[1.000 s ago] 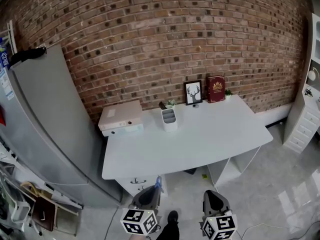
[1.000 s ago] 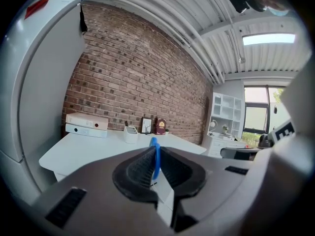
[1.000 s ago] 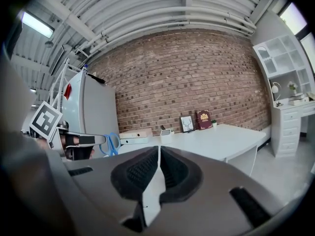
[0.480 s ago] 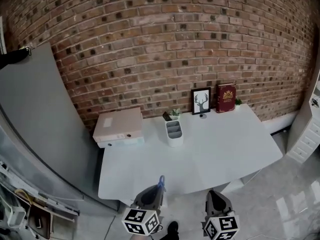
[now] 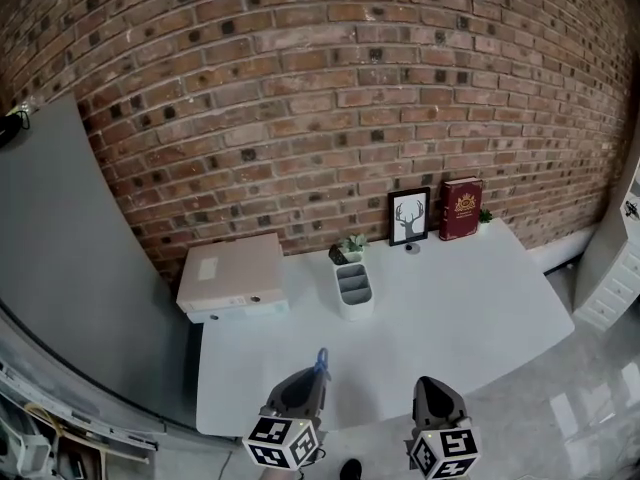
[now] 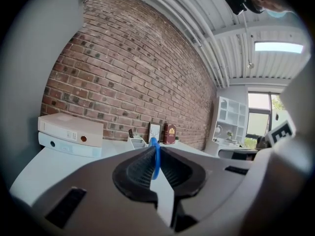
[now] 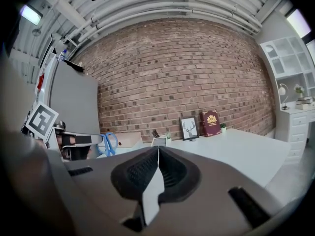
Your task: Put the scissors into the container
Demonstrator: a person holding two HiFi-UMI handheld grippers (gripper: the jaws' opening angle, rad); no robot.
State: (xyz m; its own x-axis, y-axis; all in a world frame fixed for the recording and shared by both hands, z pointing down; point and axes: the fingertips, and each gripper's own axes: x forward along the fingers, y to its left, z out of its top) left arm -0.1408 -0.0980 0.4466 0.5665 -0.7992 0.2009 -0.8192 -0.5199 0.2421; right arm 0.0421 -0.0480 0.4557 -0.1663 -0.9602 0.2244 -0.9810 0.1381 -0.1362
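The left gripper (image 5: pixel 312 380) is shut tight on the blue-handled scissors (image 5: pixel 321 358), above the near edge of the big white table (image 5: pixel 460 308). The right gripper (image 5: pixel 432 393) is closed with nothing in it. The small white container with slots (image 5: pixel 353 286) stands well apart from the scissors, back by the red brick wall (image 5: pixel 300 88).

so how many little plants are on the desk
2. One plant stands just behind the container; the other is right of the red book, at the back of the desk. Another could hide behind the binders.
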